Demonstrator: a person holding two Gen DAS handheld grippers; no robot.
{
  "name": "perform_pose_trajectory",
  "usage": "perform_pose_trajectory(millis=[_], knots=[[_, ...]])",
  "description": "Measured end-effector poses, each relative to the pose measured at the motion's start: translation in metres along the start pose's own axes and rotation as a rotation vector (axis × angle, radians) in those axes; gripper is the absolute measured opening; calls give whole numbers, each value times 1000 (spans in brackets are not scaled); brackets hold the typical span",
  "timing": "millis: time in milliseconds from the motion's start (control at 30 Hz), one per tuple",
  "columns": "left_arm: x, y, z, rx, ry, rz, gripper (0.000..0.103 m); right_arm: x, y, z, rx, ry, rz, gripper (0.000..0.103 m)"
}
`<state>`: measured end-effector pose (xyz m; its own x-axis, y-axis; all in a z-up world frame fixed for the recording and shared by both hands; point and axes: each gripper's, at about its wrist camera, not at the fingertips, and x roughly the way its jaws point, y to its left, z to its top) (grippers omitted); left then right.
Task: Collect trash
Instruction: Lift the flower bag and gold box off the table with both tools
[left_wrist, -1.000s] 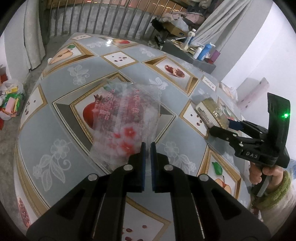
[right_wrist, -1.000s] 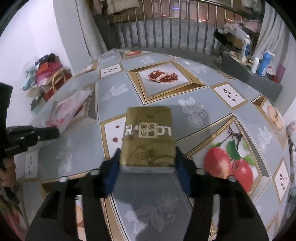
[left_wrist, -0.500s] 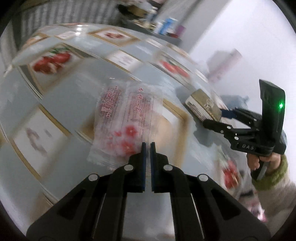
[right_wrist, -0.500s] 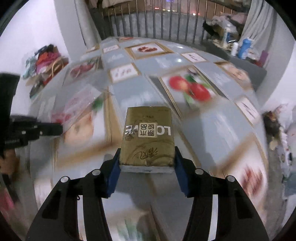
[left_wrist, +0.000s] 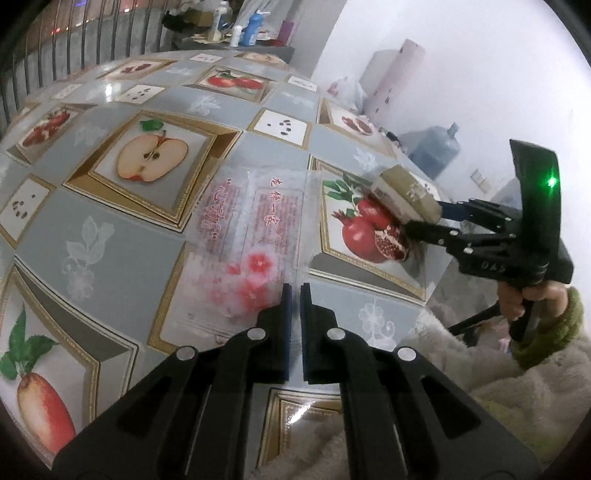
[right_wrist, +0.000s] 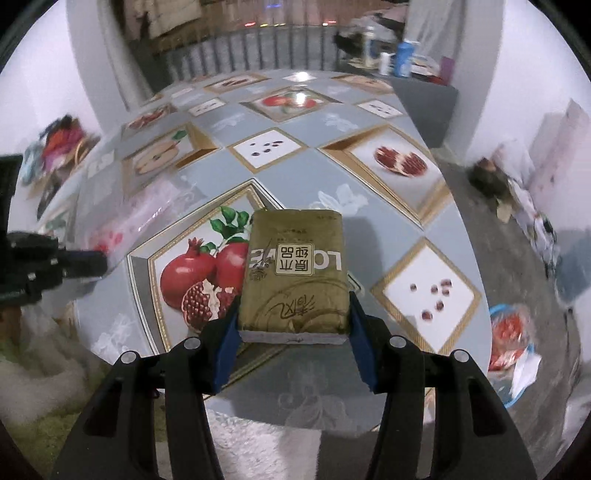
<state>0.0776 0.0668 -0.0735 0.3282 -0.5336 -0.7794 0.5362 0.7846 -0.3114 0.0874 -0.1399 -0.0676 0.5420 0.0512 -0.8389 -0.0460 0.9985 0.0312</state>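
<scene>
1. Our left claw (left_wrist: 295, 295) is pinched nearly shut on the near edge of a clear plastic wrapper (left_wrist: 255, 236) with red print and flowers, which hangs lifted above the table (left_wrist: 110, 229).
2. Our right claw (right_wrist: 293, 325) stands about half open, its blue pads pressed on both sides of a gold tissue pack (right_wrist: 295, 280), held over the table's pomegranate picture (right_wrist: 199, 280).
3. In the left view the right claw (left_wrist: 413, 218) carries the tissue pack (left_wrist: 402, 192) just right of the wrapper, a hand (left_wrist: 517, 299) in a green sleeve gripping its handle.
4. A bag of red litter (right_wrist: 511, 332) lies on the floor beyond the table's right edge.
</scene>
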Motion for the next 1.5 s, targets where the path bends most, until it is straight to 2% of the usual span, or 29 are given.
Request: perform_pose_trajectory(millis=[33, 100, 167, 233, 300, 367, 433, 467, 667, 700, 767, 900, 1167, 1500], knots=[[0, -1, 0, 9, 0, 13, 5, 0, -1, 0, 9, 2, 6, 53], [1, -3, 2, 25, 7, 39, 16, 1, -2, 2, 14, 7, 11, 53], [0, -6, 2, 38, 4, 48, 40, 2, -1, 4, 11, 7, 19, 56], [0, -10, 2, 56, 5, 68, 47, 1, 1, 5, 9, -2, 25, 61], [1, -13, 0, 85, 1, 103, 47, 2, 3, 5, 3, -5, 21, 62], [3, -17, 1, 107, -1, 133, 45, 4, 4, 4, 1, -2, 16, 62], [3, -20, 1, 127, -2, 183, 28, 5, 4, 3, 5, -1, 17, 62], [4, -20, 2, 142, 2, 195, 26, 5, 4, 3, 8, -3, 18, 62], [4, -21, 2, 130, 11, 156, 5, 6, 4, 2, 16, -6, 13, 62], [3, -20, 3, 124, 10, 153, 4, 6, 4, 2, 16, -7, 11, 61], [4, -20, 3, 117, 8, 148, 3, 5, 3, 2, 23, -10, 9, 52], [1, -17, 4, 93, -4, 132, 1, 2, -4, 2, 67, -24, 48, 52], [-18, -19, 14, 86, -62, 125, 0, -15, -14, 4, 125, -90, 73, 52], [-43, -41, 56, 131, -164, 60, 0, -44, -47, 2, 249, -203, 63, 51]])
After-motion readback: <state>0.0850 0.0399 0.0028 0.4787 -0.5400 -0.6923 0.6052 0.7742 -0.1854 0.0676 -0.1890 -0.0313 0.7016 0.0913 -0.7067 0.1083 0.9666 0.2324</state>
